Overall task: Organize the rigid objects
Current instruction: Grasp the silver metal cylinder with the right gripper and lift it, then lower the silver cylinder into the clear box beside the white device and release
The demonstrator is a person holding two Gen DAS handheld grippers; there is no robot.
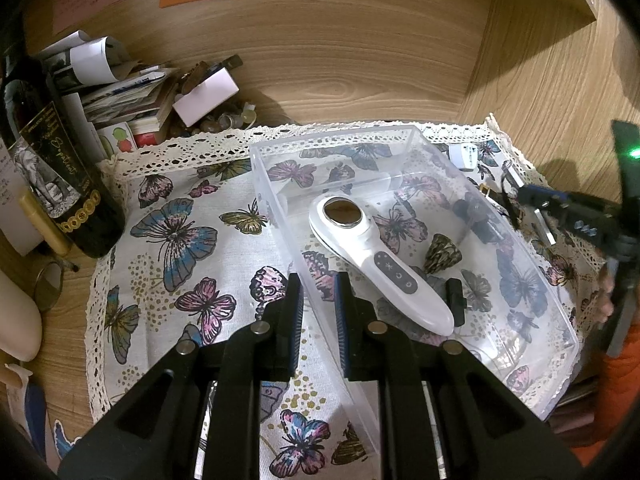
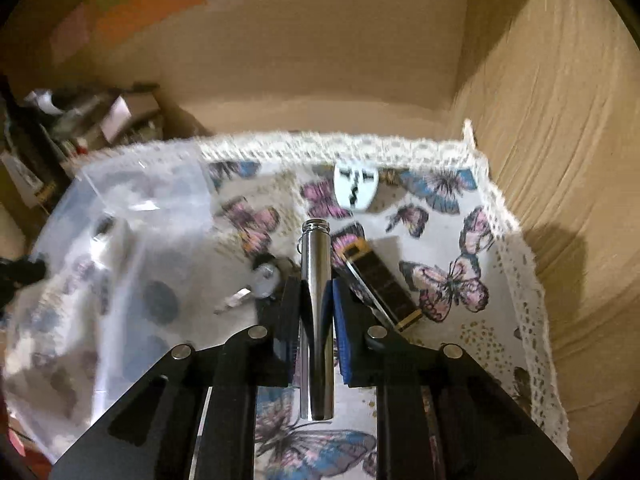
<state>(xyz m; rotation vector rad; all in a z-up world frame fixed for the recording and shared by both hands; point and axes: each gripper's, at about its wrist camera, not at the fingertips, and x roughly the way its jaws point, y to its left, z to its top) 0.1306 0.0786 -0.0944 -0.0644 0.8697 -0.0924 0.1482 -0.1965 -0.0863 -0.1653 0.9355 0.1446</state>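
Observation:
A clear plastic bin (image 1: 560, 320) lies on the butterfly cloth (image 1: 180, 240). In it lie a white handheld device (image 1: 372, 256), a patterned cone (image 1: 442, 254) and a small black part (image 1: 455, 300). My left gripper (image 1: 319, 294) straddles the bin's near wall; its fingers stand a little apart around that wall. My right gripper (image 2: 316, 296) is shut on a silver metal tube (image 2: 317, 308) and holds it above the cloth, right of the bin (image 2: 120, 240). It also shows at the right edge of the left wrist view (image 1: 560, 216).
A black and gold harmonica (image 2: 380, 284), a white plug (image 2: 356, 186) and a small round grey item (image 2: 266, 276) lie on the cloth near the right gripper. A dark wine bottle (image 1: 52, 168) and a pile of papers and boxes (image 1: 132, 92) stand left. Wooden walls enclose the back and right.

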